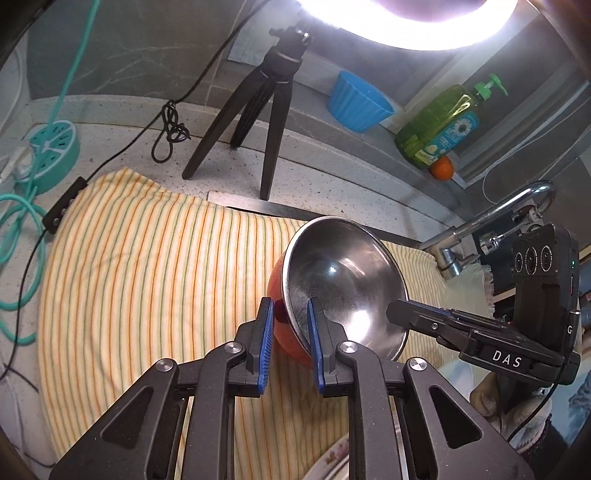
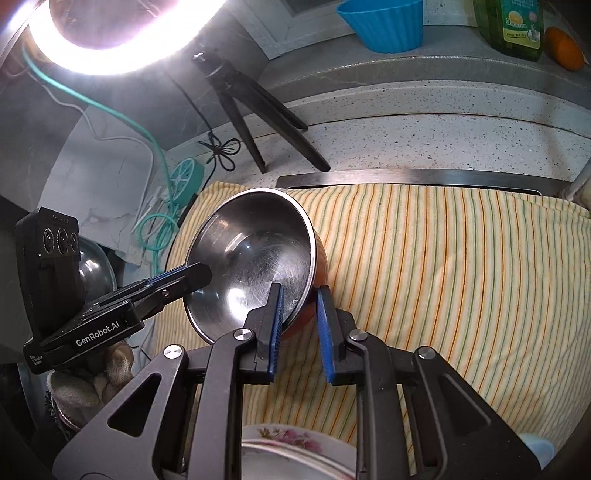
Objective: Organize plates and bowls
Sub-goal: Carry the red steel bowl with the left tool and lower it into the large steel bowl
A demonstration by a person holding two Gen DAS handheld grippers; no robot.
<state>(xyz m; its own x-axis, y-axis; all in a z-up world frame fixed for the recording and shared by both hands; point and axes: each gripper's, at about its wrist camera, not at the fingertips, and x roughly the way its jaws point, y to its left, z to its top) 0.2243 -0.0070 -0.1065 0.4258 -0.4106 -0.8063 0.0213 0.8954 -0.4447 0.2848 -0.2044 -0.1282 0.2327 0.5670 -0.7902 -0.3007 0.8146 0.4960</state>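
Note:
A steel bowl with an orange-red outside (image 1: 343, 280) (image 2: 255, 251) is held tilted above the yellow striped towel (image 1: 147, 273) (image 2: 443, 258). My left gripper (image 1: 290, 314) straddles the bowl's rim, one blue pad inside and one outside. My right gripper (image 2: 299, 299) straddles the opposite rim the same way. A gap shows at the outer pads, so I cannot tell how firmly either grips. The right gripper also shows in the left wrist view (image 1: 391, 310), and the left one shows in the right wrist view (image 2: 207, 275). A floral plate (image 2: 288, 439) lies below, near the front edge.
A black tripod (image 1: 258, 122) and a ring light (image 1: 406, 22) stand on the speckled counter behind the towel. A blue cup (image 1: 358, 101), a green soap bottle (image 1: 439, 125) and an orange (image 1: 442, 168) sit on the ledge. A faucet (image 1: 491, 218) is at the right. Teal cable (image 1: 22, 229) lies at the left.

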